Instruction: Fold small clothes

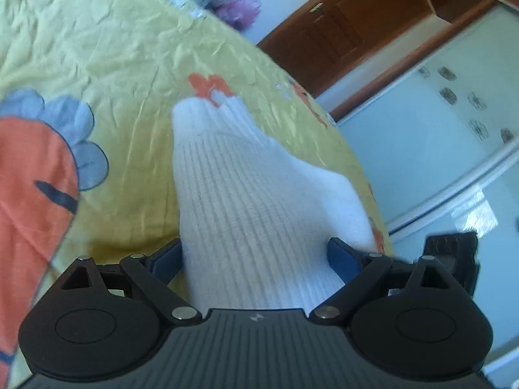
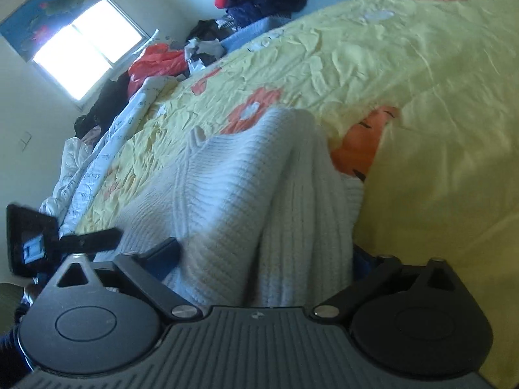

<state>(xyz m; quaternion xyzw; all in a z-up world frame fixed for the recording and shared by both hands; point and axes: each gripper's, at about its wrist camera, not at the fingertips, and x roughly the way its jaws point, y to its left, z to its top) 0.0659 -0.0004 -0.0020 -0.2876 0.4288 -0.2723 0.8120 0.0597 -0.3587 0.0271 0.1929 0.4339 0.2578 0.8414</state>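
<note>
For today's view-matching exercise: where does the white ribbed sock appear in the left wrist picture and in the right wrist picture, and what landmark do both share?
Left wrist: white ribbed sock runs up the centre from between the spread jaws.
Right wrist: the sock fills the lower centre, creased lengthwise, also between spread jaws.
Shared landmark: the yellow bedsheet with orange flower prints.

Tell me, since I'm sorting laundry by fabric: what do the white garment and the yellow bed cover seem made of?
White garment: looks like a soft ribbed knit, cotton or acrylic; fine parallel ribs run along it and the surface is matte. Yellow bed cover: looks like a thin woven printed sheet, probably cotton; it shows sharp fine creases and flat orange flower prints.
</note>
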